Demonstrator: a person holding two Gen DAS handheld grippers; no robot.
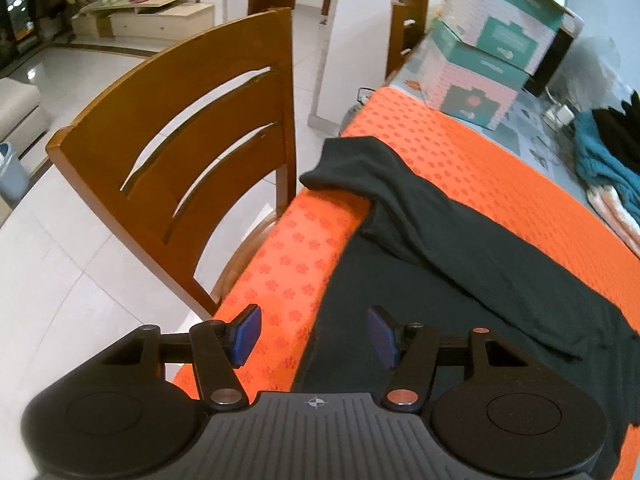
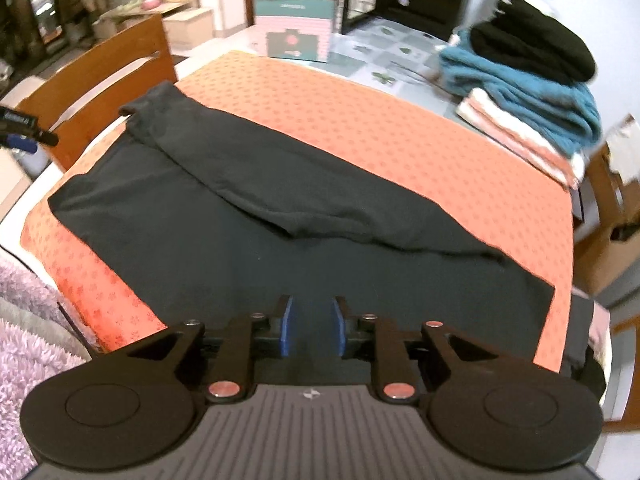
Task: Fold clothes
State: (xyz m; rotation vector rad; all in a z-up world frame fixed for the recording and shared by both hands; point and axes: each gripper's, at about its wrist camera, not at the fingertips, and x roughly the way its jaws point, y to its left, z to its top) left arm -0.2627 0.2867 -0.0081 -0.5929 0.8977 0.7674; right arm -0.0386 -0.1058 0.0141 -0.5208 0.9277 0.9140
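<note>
A black garment [image 1: 460, 252] [image 2: 256, 208] lies spread on an orange patterned mat [image 1: 472, 152] [image 2: 360, 120], with one long part folded diagonally across the rest. My left gripper [image 1: 314, 336] hangs open above the garment's near left edge, nothing between its blue pads [image 1: 246, 334]. My right gripper [image 2: 313, 330] is a little open over the garment's near edge, with no cloth between its pads [image 2: 287, 330]. The left gripper's tip [image 2: 24, 132] shows at the left border of the right wrist view.
A wooden chair [image 1: 180, 152] [image 2: 100, 76] stands against the table's left side. Stacked boxes [image 1: 492, 40] [image 2: 296, 12] sit beyond the mat. A pile of folded clothes [image 2: 528, 92] [image 1: 608, 160], black on teal on pink-white, lies at the back right. Purple fluffy fabric [image 2: 28, 344] is near left.
</note>
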